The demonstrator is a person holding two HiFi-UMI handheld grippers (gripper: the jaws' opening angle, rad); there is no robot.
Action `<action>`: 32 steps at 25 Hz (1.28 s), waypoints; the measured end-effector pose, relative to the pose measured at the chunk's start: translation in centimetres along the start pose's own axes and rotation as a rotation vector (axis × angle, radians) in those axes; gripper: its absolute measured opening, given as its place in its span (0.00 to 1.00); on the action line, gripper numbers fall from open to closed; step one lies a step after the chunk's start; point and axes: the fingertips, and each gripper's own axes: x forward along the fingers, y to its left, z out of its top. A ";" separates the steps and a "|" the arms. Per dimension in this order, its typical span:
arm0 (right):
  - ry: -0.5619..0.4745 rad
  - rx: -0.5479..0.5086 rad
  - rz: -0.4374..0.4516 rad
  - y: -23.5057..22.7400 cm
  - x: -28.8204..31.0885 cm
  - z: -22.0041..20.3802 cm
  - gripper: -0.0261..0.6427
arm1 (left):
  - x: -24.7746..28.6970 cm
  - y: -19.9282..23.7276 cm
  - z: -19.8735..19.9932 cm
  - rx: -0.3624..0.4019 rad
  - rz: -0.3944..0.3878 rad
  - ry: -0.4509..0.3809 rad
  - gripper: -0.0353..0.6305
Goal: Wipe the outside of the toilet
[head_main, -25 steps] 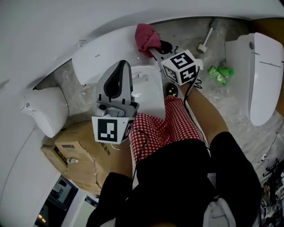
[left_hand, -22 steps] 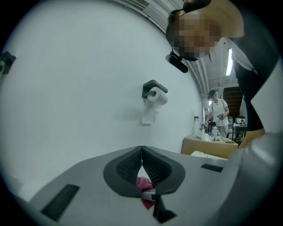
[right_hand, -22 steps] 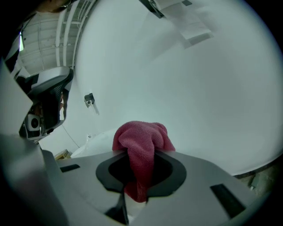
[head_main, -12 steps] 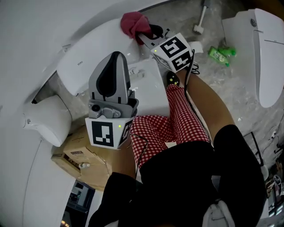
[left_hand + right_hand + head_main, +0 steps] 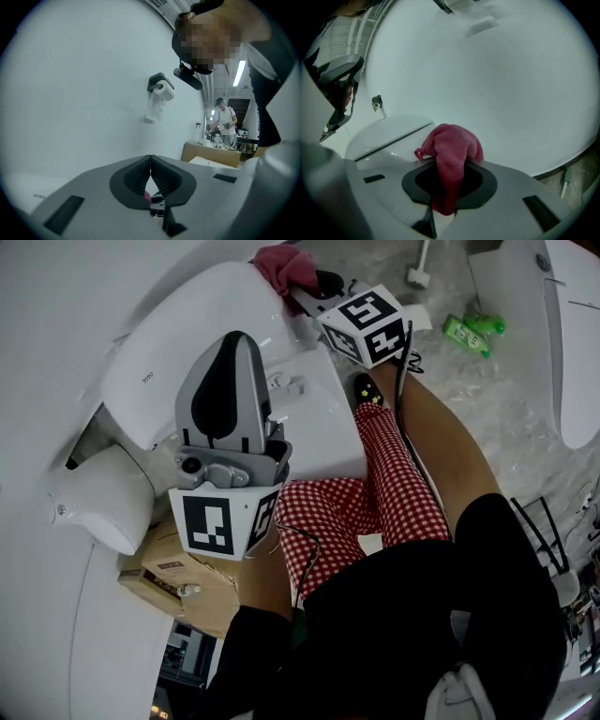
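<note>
While the right gripper (image 5: 449,165) has its fingers pinching a pink cloth (image 5: 451,143), the wad bulges out past the tips and seems to rest against the white toilet (image 5: 178,352) at its far end, around 12 o'clock from where the person stands over it. Seen from above, the cloth sits by the far edge of the lid, and that gripper's marker cube is at about 4 o'clock from it. The left gripper (image 5: 150,161) points up at the bare wall, fingers pressed together with nothing between them. It hangs over the toilet at about 9 o'clock of the person's red-checked trouser leg (image 5: 394,493), touching nothing that I can see.

I would say the wiping itself is in hand, at the lid's back end rather than the sides or base. Most of the outer shell looks yet to be covered. The next move calls for dragging the cloth along the curved porcelain with steady pressure, gripped firmly enough that the wad does not slip out. A cardboard box (image 5: 173,577) at 7 o'clock of the toilet crowds that flank.
</note>
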 end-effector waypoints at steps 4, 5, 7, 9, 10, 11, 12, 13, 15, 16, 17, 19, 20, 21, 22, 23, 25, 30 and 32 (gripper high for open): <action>0.044 -0.005 -0.017 -1.0 1.2 -2.0 0.16 | -0.1 0.5 0.0 -0.046 0.001 -0.002 0.07; 0.054 -0.005 -0.021 -1.3 1.5 -2.5 0.16 | -0.2 0.6 0.0 -0.052 0.001 -0.006 0.07; 0.076 -0.009 -0.030 -1.9 2.0 -3.4 0.16 | -0.2 0.8 0.2 -0.058 0.015 -0.015 0.07; 0.095 -0.007 -0.038 -2.3 2.5 -4.2 0.16 | -0.2 1.3 0.3 -0.054 0.046 -0.023 0.07; 0.102 -0.004 -0.041 -2.5 2.7 -4.6 0.16 | -0.2 1.5 0.4 -0.051 0.059 -0.026 0.07; 0.110 -0.002 -0.043 -2.7 2.9 -4.9 0.16 | -0.1 1.7 0.4 -0.050 0.066 -0.029 0.07; 0.118 -0.002 -0.046 -2.9 3.1 -5.3 0.16 | -0.1 1.8 0.4 -0.054 0.068 -0.032 0.07; 0.127 -0.001 -0.048 -3.1 3.3 -5.7 0.16 | -0.1 1.9 0.4 -0.061 0.068 -0.034 0.07; 0.154 0.010 -0.052 -3.6 3.7 -6.9 0.16 | -0.2 2.1 0.3 -0.070 0.069 -0.034 0.07; 0.168 0.022 -0.053 -3.8 3.9 -7.5 0.16 | -0.3 2.3 0.2 -0.067 0.073 -0.032 0.07; 0.181 0.033 -0.055 -4.1 4.1 -8.2 0.16 | -0.4 2.4 0.2 -0.059 0.079 -0.033 0.07; 0.196 0.033 -0.063 -4.6 4.4 -9.1 0.16 | -0.6 2.7 0.1 -0.041 0.090 -0.045 0.07; 0.202 0.029 -0.070 -4.8 4.6 -9.4 0.16 | -0.7 2.8 0.0 -0.039 0.093 -0.049 0.07; 0.209 0.025 -0.077 -5.0 4.8 -9.8 0.16 | -0.8 2.9 -0.2 -0.041 0.094 -0.051 0.07; 0.218 0.021 -0.083 -5.1 4.9 -10.2 0.16 | -0.9 3.0 -0.3 -0.044 0.094 -0.051 0.07; 0.230 0.017 -0.088 -5.2 5.0 -10.7 0.16 | -1.0 3.0 -0.5 -0.045 0.092 -0.049 0.07; 0.250 0.012 -0.095 -5.5 5.3 -11.6 0.15 | -1.0 2.9 -0.6 -0.044 0.086 -0.046 0.07; 0.290 0.046 -0.071 -6.0 5.8 -13.3 0.16 | -1.1 2.6 -0.8 -0.011 0.065 -0.031 0.07; 0.317 0.036 -0.059 -6.1 6.1 -13.9 0.15 | -1.2 2.7 -0.9 -0.010 0.062 -0.030 0.07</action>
